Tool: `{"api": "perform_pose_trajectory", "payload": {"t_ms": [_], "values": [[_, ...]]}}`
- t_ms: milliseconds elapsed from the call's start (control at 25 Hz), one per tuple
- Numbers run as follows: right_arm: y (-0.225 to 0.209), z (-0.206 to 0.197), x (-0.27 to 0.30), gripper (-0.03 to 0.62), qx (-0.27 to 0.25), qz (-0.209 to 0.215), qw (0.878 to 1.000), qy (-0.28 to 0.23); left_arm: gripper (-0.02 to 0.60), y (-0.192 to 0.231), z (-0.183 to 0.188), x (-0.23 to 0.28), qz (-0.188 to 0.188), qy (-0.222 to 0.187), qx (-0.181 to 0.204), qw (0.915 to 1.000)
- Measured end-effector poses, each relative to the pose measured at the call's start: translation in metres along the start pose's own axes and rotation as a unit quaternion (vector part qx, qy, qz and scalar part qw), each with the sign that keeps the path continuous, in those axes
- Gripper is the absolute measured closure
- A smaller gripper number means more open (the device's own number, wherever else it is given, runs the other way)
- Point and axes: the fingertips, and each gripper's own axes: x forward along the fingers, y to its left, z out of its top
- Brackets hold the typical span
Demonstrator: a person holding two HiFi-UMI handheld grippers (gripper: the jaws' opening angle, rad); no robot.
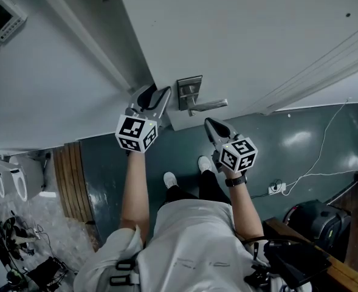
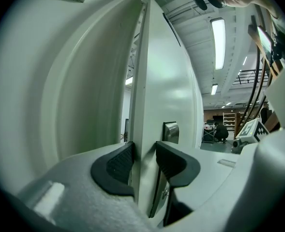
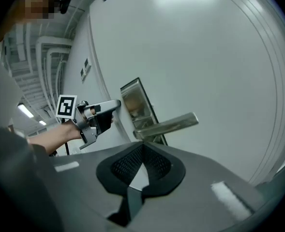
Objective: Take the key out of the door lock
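Head view: door (image 1: 239, 35) runs across the top. Lock plate (image 1: 189, 89) is near centre, with the lever handle (image 1: 210, 106) sticking out toward 3 o'clock. Left gripper (image 1: 154, 96) sits at 9 o'clock of the plate, on the door's edge. Right gripper (image 1: 209, 123) hangs at 5 o'clock of the plate, just under the lever and apart from it. Key not resolvable here. Left gripper view: fingers (image 2: 117, 162) are clenched on the door edge, one pad on each face, so it looks like it's bracing the leaf. Plate shows at 1 o'clock of the fingers. A small metal bit low at 5 o'clock could be the key, can't confirm. Right gripper view: its fingers (image 3: 125, 166) are pressed together with nothing in them. Lever is at 12 o'clock just above the tips, plate up at 11. Keyhole is probably under the lever, hidden behind the gripper body. Handling guess: key is small, light, stiff metal, smooth and slippery. Pinch the flat bow across its faces and pull straight out along the cylinder axis; any twist and it'll likely bind. Right fingers must open first.
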Motion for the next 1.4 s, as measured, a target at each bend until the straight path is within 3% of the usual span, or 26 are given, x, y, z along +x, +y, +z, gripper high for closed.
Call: {"api": "perform_pose_trajectory", "payload": {"t_ms": [240,520,560,600,640,760,1000,1240,1320,1400], "values": [[-0.006,-0.042,0.02,0.589,0.106,0.016,0.994,0.027,0.432,-0.004,0.006,-0.011,0.009,-0.011,0.0,0.9999],[-0.021,-0.059,0.052,0.588,0.204,0.062,0.977,0.018,0.43,0.0,-0.001,-0.001,0.021,-0.009,0.001,0.9997],[-0.02,-0.06,0.055,0.578,0.216,0.072,0.974,0.017,0.43,-0.001,-0.001,-0.002,0.022,-0.01,0.002,0.9997],[-0.02,-0.059,0.059,0.482,0.227,0.082,0.97,0.016,0.429,-0.001,-0.001,-0.002,0.023,-0.011,0.003,0.9997],[-0.02,-0.058,0.062,0.461,0.238,0.09,0.967,0.013,0.428,-0.002,0.0,-0.002,0.023,-0.012,0.004,0.9996],[-0.022,-0.056,0.072,0.468,0.265,0.103,0.959,0.002,0.428,-0.002,0.0,-0.002,0.026,-0.012,0.005,0.9996],[-0.016,-0.033,0.088,0.49,0.348,0.172,0.92,-0.046,0.426,-0.003,0.001,-0.002,0.028,-0.014,0.002,0.9995],[-0.021,-0.038,0.094,0.549,0.405,0.182,0.895,-0.054,0.425,-0.002,0.001,-0.002,0.032,-0.018,-0.001,0.9993],[-0.024,-0.041,0.094,0.554,0.446,0.188,0.872,-0.066,0.423,-0.001,0.001,-0.002,0.033,-0.018,-0.005,0.9993],[-0.026,-0.043,0.094,0.56,0.496,0.193,0.842,-0.091,0.422,0.0,0.001,0.0,0.034,-0.016,-0.01,0.9992]]}}
